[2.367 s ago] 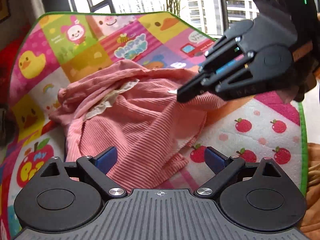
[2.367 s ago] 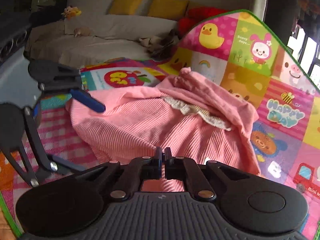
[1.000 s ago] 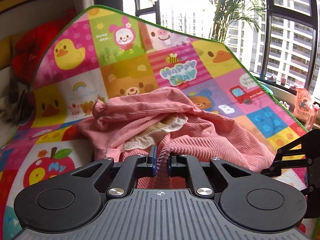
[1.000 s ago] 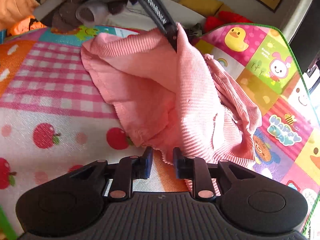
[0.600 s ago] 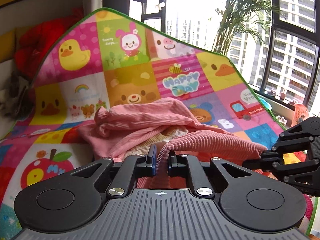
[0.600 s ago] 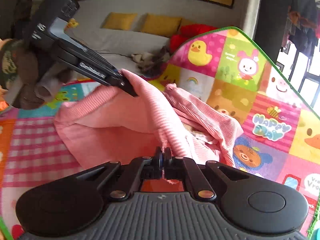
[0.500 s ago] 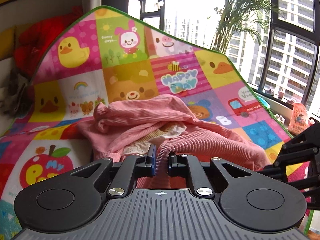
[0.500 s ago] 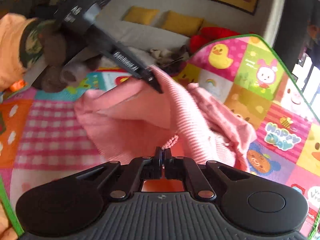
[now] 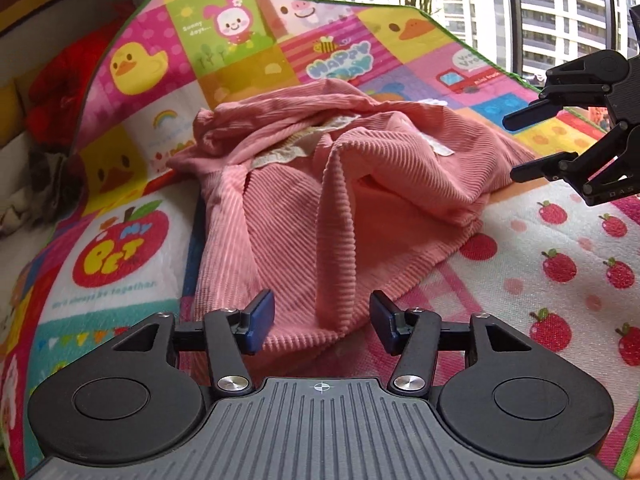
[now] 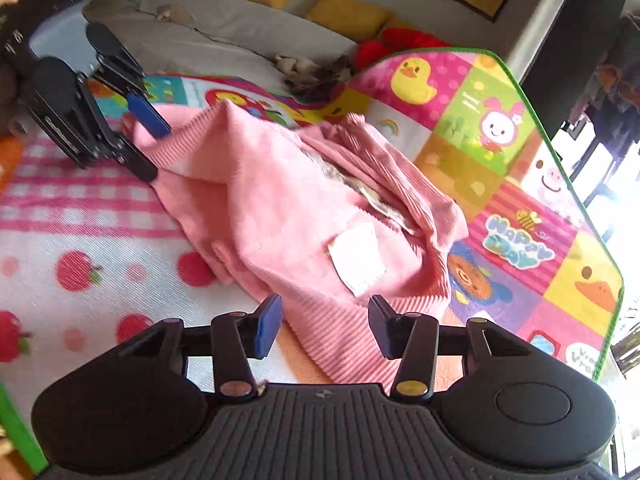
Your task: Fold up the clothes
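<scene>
On the cartoon-print play mat (image 9: 132, 244), toward its middle: a crumpled pink ribbed garment (image 9: 320, 200), part folded over itself, cream lace trim (image 9: 288, 148) showing at the neckline, white label (image 10: 358, 260) facing up. At the garment's near hem, left gripper (image 9: 322, 322), jaws spread wide, holding nothing, blue pads (image 9: 260, 320) on either side of the cloth edge. By the right-hand edge of the garment, right gripper (image 10: 324, 326), jaws likewise apart and empty. Beyond the mat's far edge, yellow cushions (image 10: 344, 8).
</scene>
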`<act>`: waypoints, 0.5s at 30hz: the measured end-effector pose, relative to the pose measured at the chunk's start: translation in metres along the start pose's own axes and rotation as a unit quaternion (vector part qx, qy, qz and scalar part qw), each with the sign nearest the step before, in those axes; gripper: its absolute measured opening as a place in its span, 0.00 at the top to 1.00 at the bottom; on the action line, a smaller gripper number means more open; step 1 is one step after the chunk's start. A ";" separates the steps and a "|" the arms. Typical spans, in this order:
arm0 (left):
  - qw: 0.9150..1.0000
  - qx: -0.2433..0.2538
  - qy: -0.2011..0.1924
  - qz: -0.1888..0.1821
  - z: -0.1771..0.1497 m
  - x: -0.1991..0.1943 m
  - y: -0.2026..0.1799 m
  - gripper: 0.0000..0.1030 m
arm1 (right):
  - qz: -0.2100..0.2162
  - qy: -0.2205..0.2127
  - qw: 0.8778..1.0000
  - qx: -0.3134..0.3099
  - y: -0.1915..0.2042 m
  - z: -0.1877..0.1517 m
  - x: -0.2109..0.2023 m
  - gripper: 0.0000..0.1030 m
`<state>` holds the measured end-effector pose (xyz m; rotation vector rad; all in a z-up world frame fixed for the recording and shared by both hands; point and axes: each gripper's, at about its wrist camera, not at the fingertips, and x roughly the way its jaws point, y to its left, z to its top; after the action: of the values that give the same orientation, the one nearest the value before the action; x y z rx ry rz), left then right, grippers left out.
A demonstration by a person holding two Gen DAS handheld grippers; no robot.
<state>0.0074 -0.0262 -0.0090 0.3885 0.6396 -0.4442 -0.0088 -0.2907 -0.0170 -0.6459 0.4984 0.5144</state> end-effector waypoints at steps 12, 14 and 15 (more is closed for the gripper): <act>1.000 -0.004 0.006 -0.006 -0.005 -0.031 0.009 0.95 | -0.027 0.027 0.996 0.080 -0.041 -0.030 -0.023 0.98; 0.999 -0.004 0.019 -0.032 -0.014 -0.039 0.003 0.90 | -0.026 0.034 0.994 0.096 -0.047 -0.039 -0.033 0.97; 0.999 -0.004 0.026 -0.044 -0.018 -0.043 0.001 0.88 | -0.021 0.038 0.994 0.104 -0.048 -0.043 -0.036 0.97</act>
<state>-0.0322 -0.0051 0.0054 0.3649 0.7103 -0.5171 -0.0194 -0.3631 -0.0054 -0.4769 0.5993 0.3933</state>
